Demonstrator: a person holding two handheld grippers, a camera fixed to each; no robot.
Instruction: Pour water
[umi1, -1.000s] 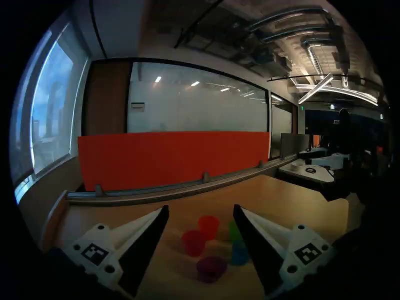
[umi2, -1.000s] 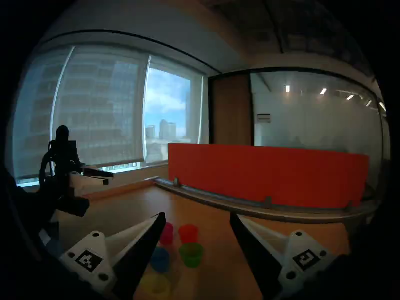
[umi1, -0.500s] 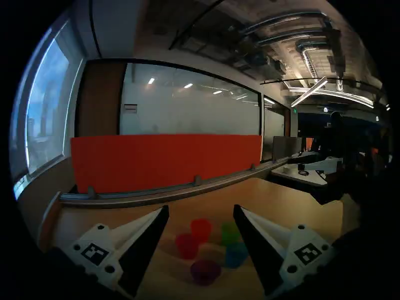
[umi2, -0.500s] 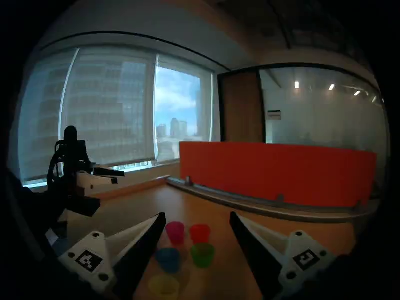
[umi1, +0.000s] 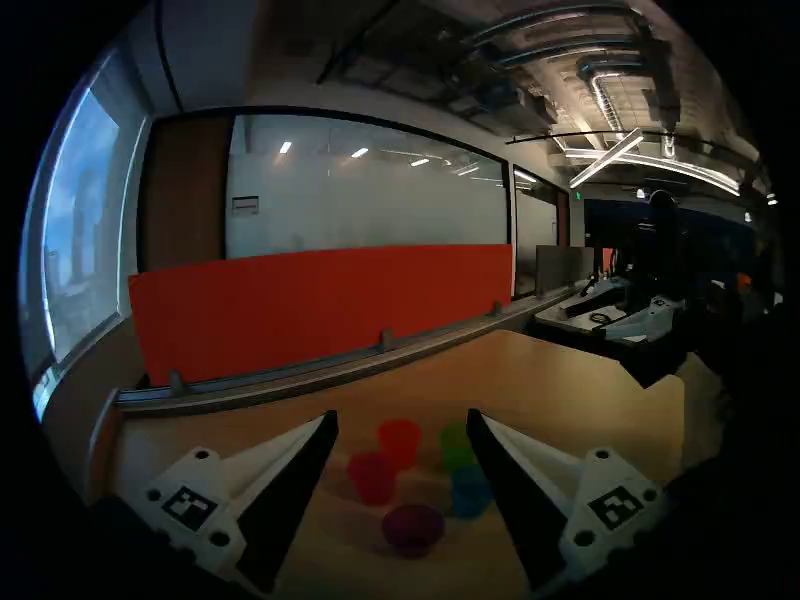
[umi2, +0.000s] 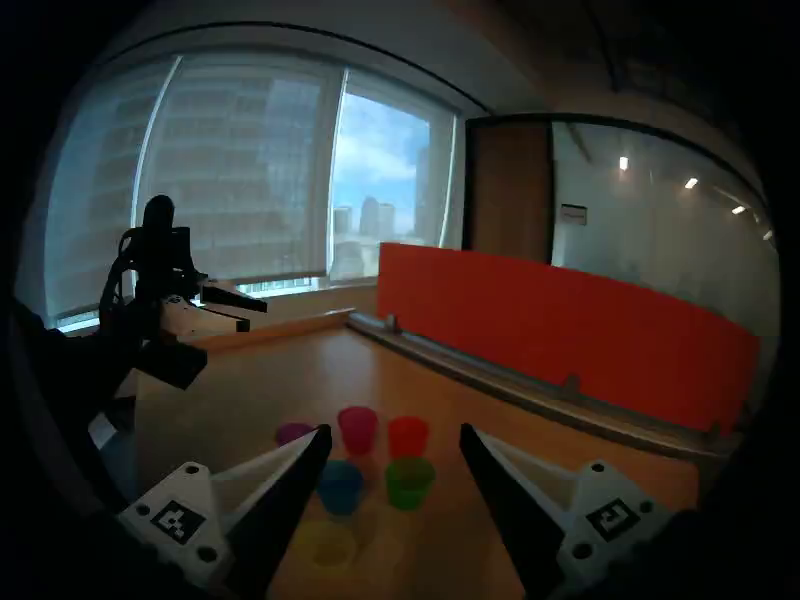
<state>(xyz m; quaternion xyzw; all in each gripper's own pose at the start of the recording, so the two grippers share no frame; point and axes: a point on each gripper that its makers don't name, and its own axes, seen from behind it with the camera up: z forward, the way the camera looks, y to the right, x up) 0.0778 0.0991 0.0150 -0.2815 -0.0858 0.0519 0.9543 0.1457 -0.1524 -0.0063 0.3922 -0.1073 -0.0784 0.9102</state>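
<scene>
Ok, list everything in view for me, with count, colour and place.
Table: one, light wood; runs up to the partition.
Cups: six, purple cup, pink cup, red cup, blue cup, green cup, yellow cup; clustered on the table.
Partition: one, orange-red; along the table's far edge.
Windows: several panes, bright; beyond the table.
Left gripper: one, white with black fingers; open, empty.
Right gripper: one, white with black fingers; open, empty.

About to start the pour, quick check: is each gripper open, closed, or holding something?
Left gripper: open, fingers spread, holding nothing.
Right gripper: open, fingers spread, holding nothing.
</scene>
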